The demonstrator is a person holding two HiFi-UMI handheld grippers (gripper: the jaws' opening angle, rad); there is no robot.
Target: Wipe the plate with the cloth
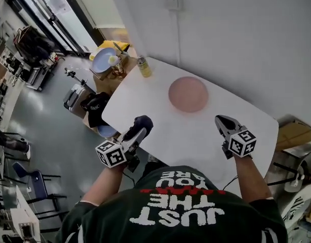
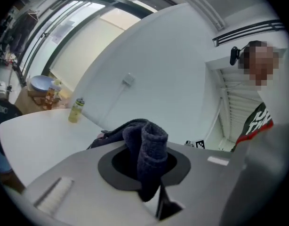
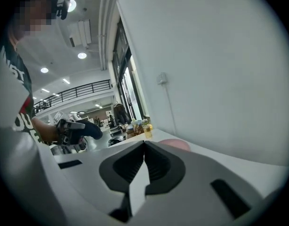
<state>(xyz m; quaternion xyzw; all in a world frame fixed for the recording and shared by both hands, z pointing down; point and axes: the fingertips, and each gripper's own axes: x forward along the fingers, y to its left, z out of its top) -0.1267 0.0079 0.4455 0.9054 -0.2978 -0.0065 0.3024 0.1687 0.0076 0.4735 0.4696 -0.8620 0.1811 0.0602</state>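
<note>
We're at the near edge of the smooth white table (image 1: 145, 105), and no wiping has begun. Our left gripper (image 1: 139, 130) has its jaws pinched on the dark navy knitted cloth (image 2: 151, 147). In the left gripper view the fabric bunches up between them in a thick fold and flops over the front. Our right gripper (image 3: 143, 157) is closed tip to tip with nothing in it, and it hangs over the table's near right part.

The round pink plate (image 1: 188, 94) lies flat further in, toward the pale wall (image 1: 236, 44). It is well apart from both grippers and looks bare. A small yellow bottle (image 1: 144, 67) stands at the far left edge, near the plate but not touching it.

Now, what could spoil this? The plate sits loose on a slick top and nothing steadies it. A firm sideways sweep could shove it toward the wall or into the bottle, and the right gripper would have to open before it could pin the rim.

The other worry is the cloth. From the head view we can't quite tell how much of it hangs below the jaw tips. If there's too little, hard plastic would meet the plate instead of fabric. And with the cloth bunched so thickly, heavy pressure might tug the fold out of the grip.
</note>
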